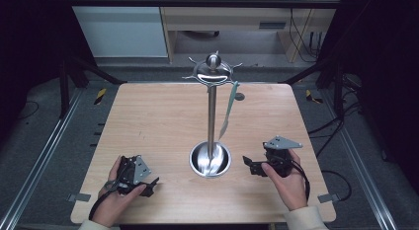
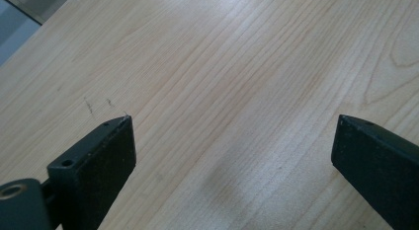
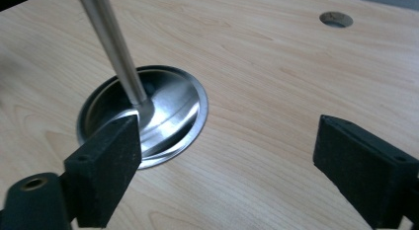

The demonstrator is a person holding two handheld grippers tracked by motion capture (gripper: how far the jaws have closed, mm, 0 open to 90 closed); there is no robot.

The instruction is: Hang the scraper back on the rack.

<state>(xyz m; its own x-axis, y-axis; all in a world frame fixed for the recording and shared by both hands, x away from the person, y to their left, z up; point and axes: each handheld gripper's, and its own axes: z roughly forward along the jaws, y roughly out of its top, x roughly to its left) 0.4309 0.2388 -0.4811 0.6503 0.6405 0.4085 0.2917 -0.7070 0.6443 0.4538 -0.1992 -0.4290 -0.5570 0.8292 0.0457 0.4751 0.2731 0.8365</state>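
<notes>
Table [image 1: 148, 121]: pale wood, matt, fine straight grain, smooth; a few faint scratches in the left gripper view [image 2: 99, 105]. Round hole far right in the top [image 3: 336, 19], greyish inside.

Stand [image 1: 211, 116]: polished metal, glossy pole. Dished round base [image 3: 178, 121] mirror-bright, reflecting the pole. Top disc and ball knob [image 1: 213, 67] shiny chrome-like metal.

Hanging utensil [image 1: 228, 109] on the stand: pale greenish handle, looks matt plastic; lower blade part light, material unclear.

Left gripper [image 2: 232, 156]: jaws black, matt, slightly grainy like rubber or plastic.

Right gripper [image 3: 225, 156]: same black matt jaws; grey flat metal-looking plate on top in the high view.
</notes>
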